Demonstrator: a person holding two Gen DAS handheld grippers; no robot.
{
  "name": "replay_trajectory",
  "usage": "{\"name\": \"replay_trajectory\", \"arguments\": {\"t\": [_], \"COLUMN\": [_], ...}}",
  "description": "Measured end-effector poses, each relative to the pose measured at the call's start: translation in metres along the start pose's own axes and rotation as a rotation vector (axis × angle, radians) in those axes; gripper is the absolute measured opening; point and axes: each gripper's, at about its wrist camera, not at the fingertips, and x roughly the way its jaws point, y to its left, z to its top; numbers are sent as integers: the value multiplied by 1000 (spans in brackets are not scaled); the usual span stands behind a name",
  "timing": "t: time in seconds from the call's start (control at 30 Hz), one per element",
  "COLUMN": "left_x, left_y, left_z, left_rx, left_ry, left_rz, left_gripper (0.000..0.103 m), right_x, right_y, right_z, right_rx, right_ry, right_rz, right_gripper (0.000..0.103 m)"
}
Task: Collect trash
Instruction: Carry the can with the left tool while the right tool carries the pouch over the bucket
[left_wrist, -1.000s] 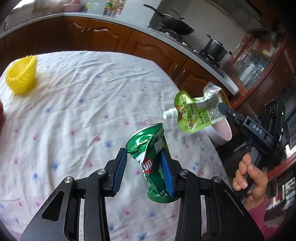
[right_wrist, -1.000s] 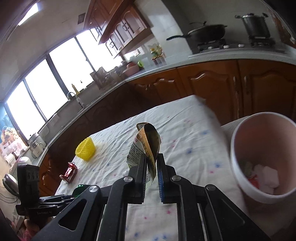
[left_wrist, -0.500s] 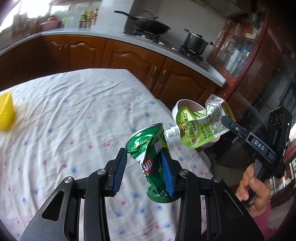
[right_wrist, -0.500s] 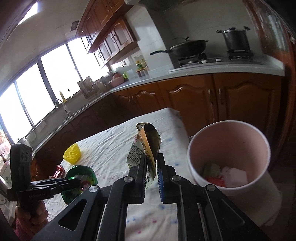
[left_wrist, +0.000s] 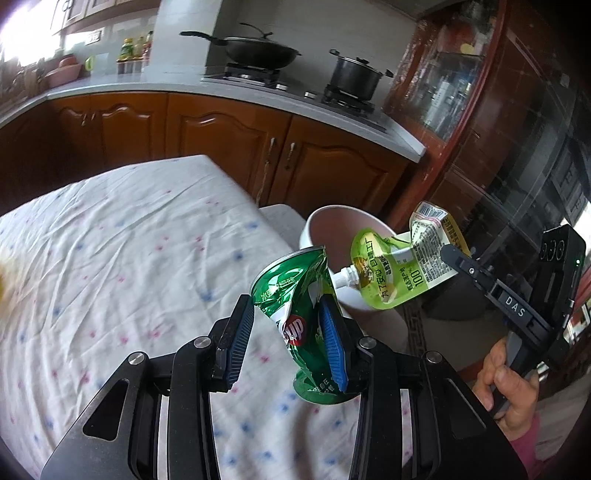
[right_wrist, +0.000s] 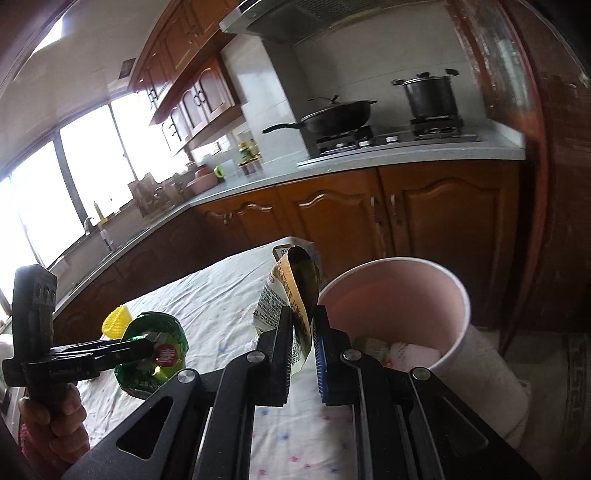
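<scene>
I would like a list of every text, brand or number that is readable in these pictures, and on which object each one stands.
"DAS": on the right gripper, which is shut on the pouch.
"100": on the green drink pouch; its Chinese characters and barcode print are too small to read surely.
"UP", part of a red logo: on the crushed green can in the left gripper.
Left gripper's side label: blurred.

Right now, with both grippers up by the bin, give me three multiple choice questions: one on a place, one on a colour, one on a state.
1. Where is the pink bin?
A. on the cloth
B. past the table's end
C. on the counter

2. What colour is the crushed can?
A. green
B. red
C. blue

3. How is the drink pouch held?
A. lying loose
B. balanced on open jaws
C. pinched in the right gripper

Answers: 1 B, it stands beyond the cloth's edge; 2 A, green foil shows in the left gripper; 3 C, the pads clamp its flat end.
</scene>
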Motion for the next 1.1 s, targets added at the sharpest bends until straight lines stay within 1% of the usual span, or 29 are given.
{"name": "replay_trajectory", "arguments": {"t": [0.37,0.63,0.8,1.1], "left_x": [30,56,79,119], "left_y": [-33,-56,-69,-84], "left_z": [28,46,58,68], "left_rx": [64,117,150,196], "left_ry": [10,29,56,115], "left_rz": [-25,-20,-10,6], "left_gripper": [35,35,35,35], "right_x": [-8,-9,-4,15], "right_y": [-28,-43,-54,-72], "right_z": [9,18,23,27], "right_rx": [28,30,26,21], "right_ry": [-21,-38,-35,24], "right_rz": [-59,-102,-138,-181], "right_gripper": [11,11,11,11]}}
